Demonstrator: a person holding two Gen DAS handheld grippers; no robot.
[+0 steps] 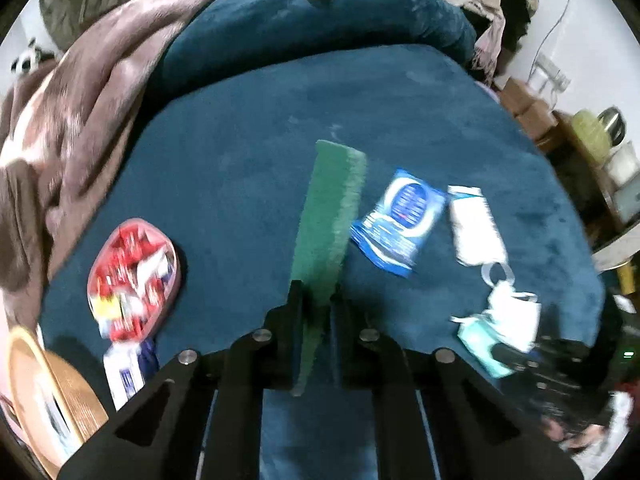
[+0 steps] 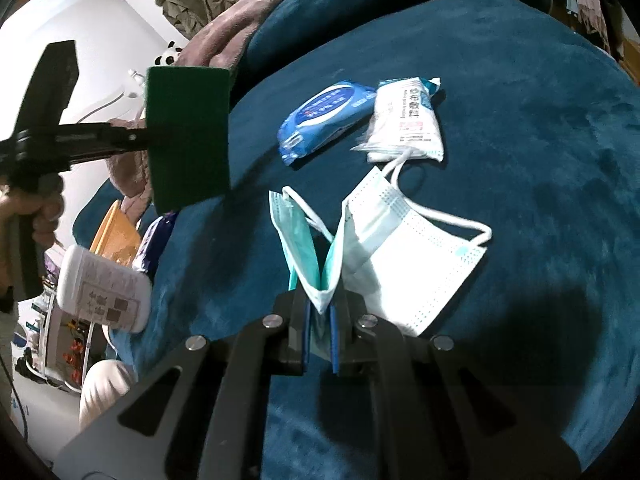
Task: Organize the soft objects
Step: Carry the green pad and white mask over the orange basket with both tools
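Observation:
My left gripper [image 1: 316,300] is shut on a green scouring pad [image 1: 332,208] and holds it edge-on above the blue bedspread [image 1: 240,184]; the pad also shows in the right wrist view [image 2: 188,136]. My right gripper [image 2: 320,308] is shut on a folded teal face mask [image 2: 308,248]. A white face mask [image 2: 404,256] lies just right of it. A blue wipes pack [image 2: 324,120] and a white gauze pack [image 2: 408,120] lie farther out; both show in the left wrist view, the wipes pack [image 1: 400,224] and the gauze pack [image 1: 474,224].
A pink tray of red packets [image 1: 134,276] lies at the left, with an orange basket [image 1: 52,392] below it. A brown blanket [image 1: 80,112] is heaped at the left, a blue pillow [image 1: 312,32] at the back. A white bottle [image 2: 104,288] sits off the bed's left edge.

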